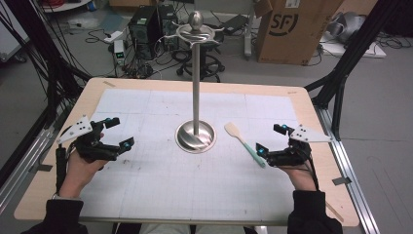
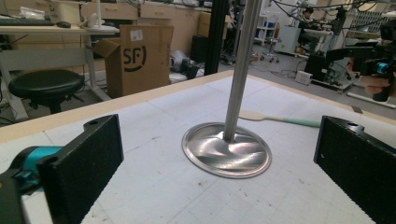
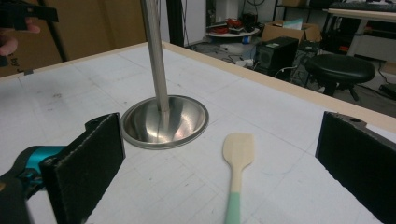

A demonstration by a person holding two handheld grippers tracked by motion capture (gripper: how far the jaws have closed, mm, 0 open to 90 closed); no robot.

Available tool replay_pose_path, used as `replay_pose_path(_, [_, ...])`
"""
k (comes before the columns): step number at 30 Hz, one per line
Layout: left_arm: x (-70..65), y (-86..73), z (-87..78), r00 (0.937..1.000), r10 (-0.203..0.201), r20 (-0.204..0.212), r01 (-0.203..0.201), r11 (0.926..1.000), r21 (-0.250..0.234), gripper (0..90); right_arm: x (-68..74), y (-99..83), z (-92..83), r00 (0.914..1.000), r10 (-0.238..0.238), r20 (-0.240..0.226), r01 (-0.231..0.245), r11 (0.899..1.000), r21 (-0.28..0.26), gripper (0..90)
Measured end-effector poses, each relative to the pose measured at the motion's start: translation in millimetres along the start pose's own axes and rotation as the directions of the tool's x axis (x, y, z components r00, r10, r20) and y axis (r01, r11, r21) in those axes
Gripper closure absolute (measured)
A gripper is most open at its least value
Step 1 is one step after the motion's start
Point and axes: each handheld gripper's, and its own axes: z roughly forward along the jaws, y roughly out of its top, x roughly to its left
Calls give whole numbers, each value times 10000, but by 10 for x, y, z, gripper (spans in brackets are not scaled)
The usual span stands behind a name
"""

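Note:
A steel stand (image 1: 196, 78) with a round dished base (image 1: 195, 137) and hooks at its top rises from the middle of the table. To its right a wooden spatula (image 1: 243, 142) with a mint-green handle lies flat, blade toward the back. My left gripper (image 1: 119, 132) rests at the table's left, open and holding nothing, facing the stand's base (image 2: 227, 149). At the right my right gripper (image 1: 272, 139) is open around the spatula's handle end, and the spatula (image 3: 237, 175) runs up between its jaws without touching them.
A white gridded mat (image 1: 195, 156) covers the wooden table (image 1: 311, 105). Beyond the far edge are a cardboard box (image 1: 292, 29), computer towers, cables and black frame posts on both sides. A black stool (image 3: 343, 70) stands off the table.

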Motion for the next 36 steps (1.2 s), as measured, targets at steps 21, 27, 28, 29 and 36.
replay_pose_path(21, [-25, 13, -14, 9999, -65, 130, 65, 10000, 3, 19, -58, -45, 132, 9969, 502, -606, -478, 9980, 409, 79])
replay_pose_path(27, [-48, 10, 10, 9998, -45, 211, 44, 10000, 21, 19, -125, -76, 198, 9939, 749, -808, -658, 9918, 1099, 395])
replay_pose_path(28, [-55, 8, 14, 9998, -91, 193, 90, 10000, 37, 19, -126, -77, 219, 9952, 619, -754, -514, 9897, 1337, 533])
replay_pose_path(29, [-57, 6, 22, 9997, -60, 225, 58, 10000, 67, 19, -132, -76, 234, 9960, 562, -693, -463, 9895, 1372, 600])
replay_pose_path(36, [-62, 4, 25, 9997, -93, 231, 91, 9999, 96, 19, -198, -112, 409, 9977, 597, -334, -504, 9720, 2297, 896])
